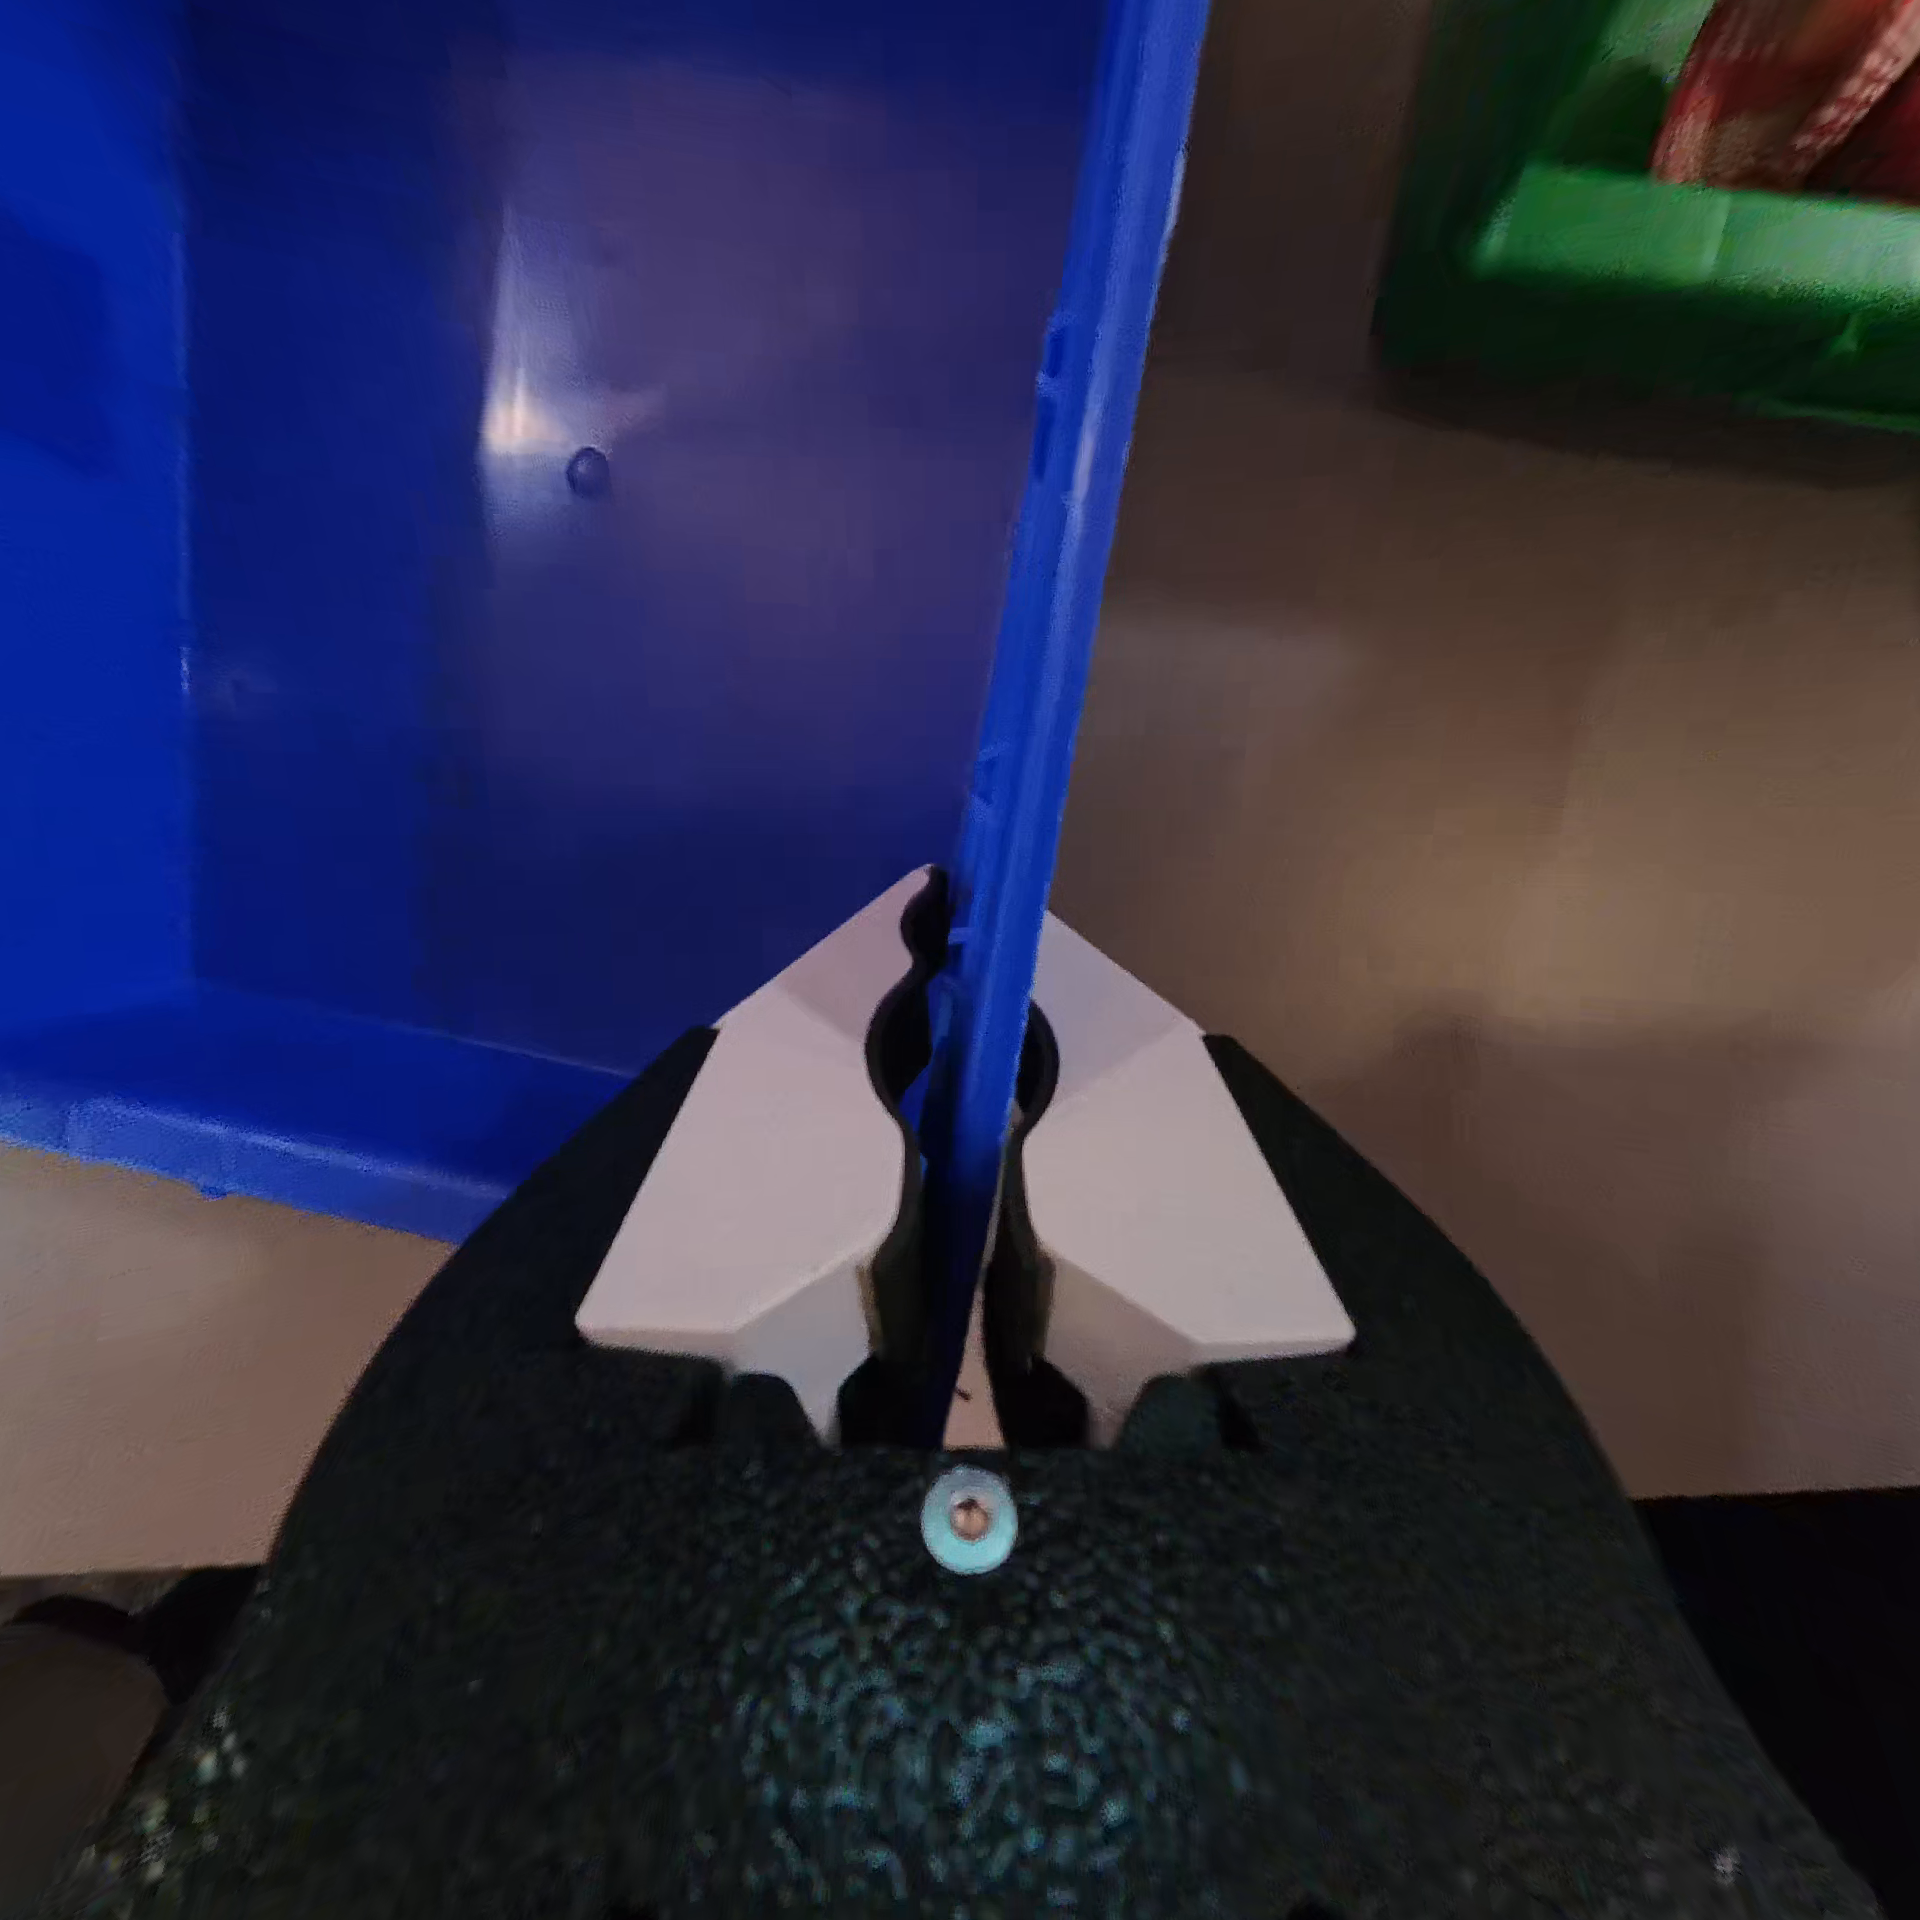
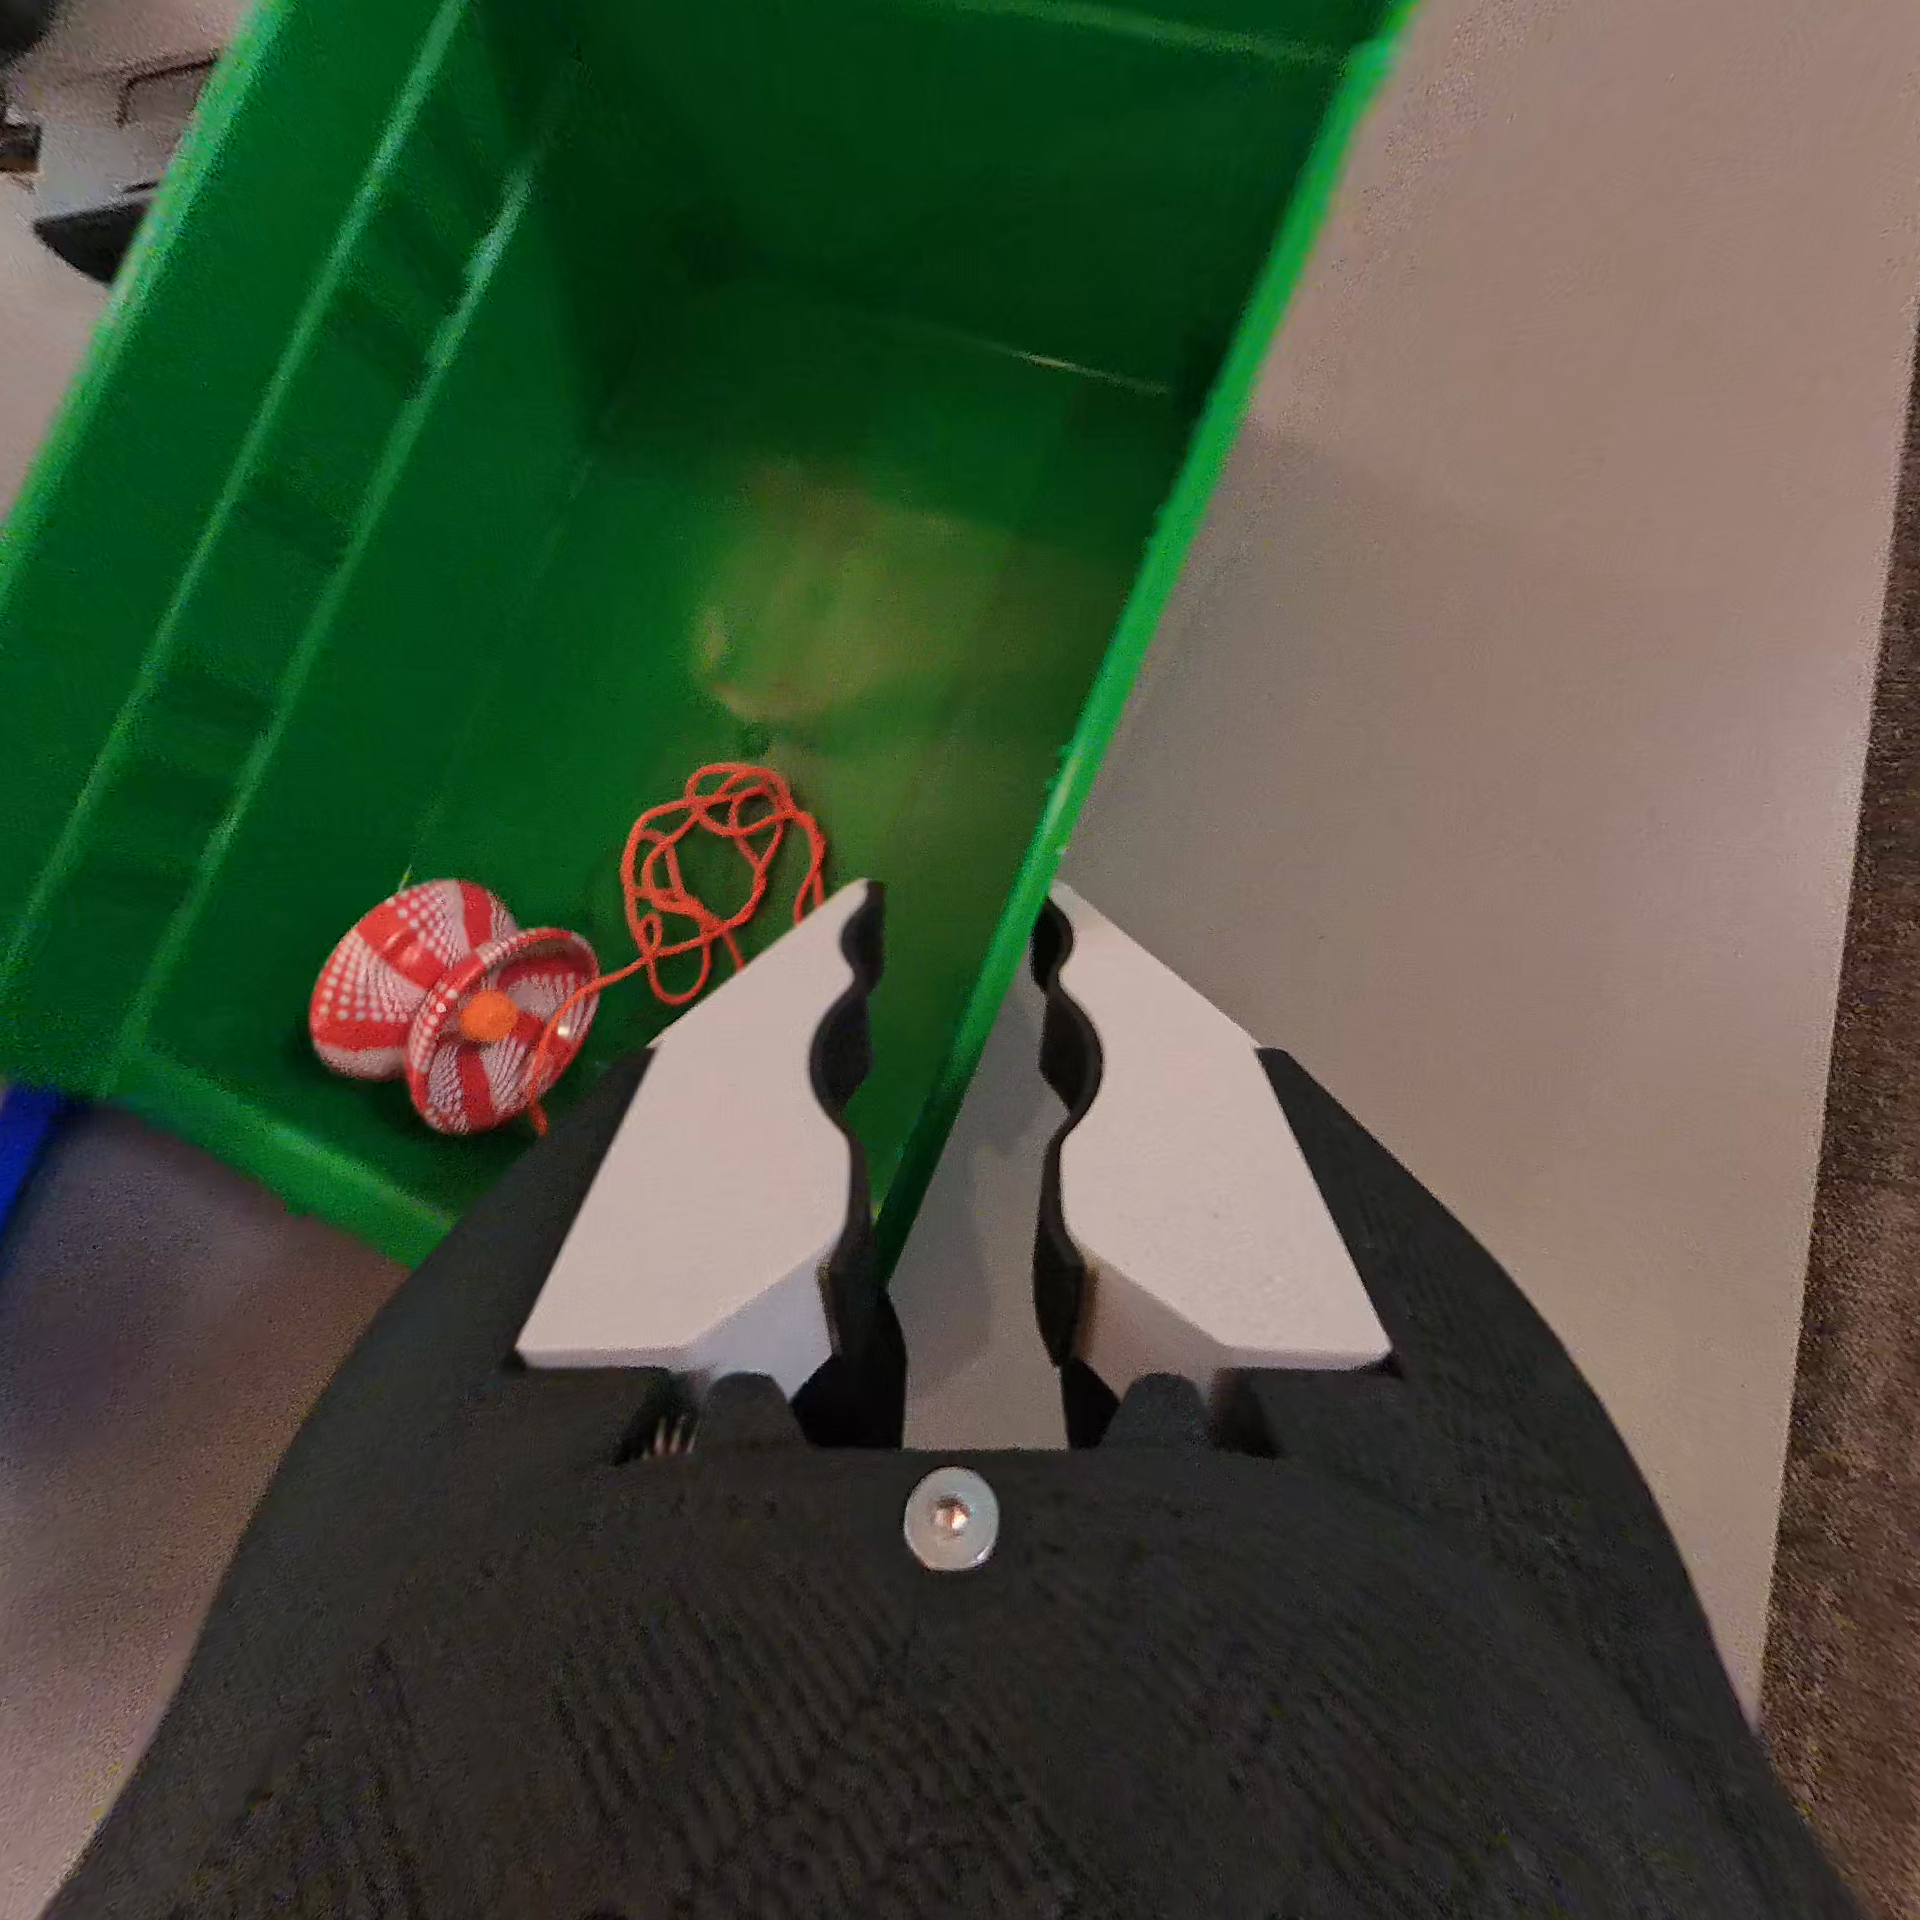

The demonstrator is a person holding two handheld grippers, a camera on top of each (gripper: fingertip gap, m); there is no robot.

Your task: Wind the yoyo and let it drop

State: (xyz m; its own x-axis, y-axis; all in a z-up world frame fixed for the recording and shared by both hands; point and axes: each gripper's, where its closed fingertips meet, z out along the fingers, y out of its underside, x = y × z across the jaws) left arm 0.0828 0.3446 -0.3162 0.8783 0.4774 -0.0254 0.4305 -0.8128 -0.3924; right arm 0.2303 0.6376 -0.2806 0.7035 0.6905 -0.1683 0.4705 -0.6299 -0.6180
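Note:
A red and white yoyo (image 2: 457, 1003) lies on its side in the near left corner of a green bin (image 2: 312, 520). Its orange string (image 2: 707, 873) lies loose and tangled beside it on the bin floor. My right gripper (image 2: 961, 899) is open and straddles the green bin's right wall, one finger inside and one outside; the wall lies against the inner finger. My left gripper (image 1: 992, 914) is shut on the right wall of a blue bin (image 1: 520, 520), which looks empty.
Both bins stand on a pale beige table (image 1: 1507, 831). The green bin also shows at the top right of the left wrist view (image 1: 1662, 270), with a blurred red and white thing (image 1: 1797, 94) above it. The table's right edge meets brown carpet (image 2: 1860, 935). The left gripper's tips are roughly 35 cm from the right gripper's.

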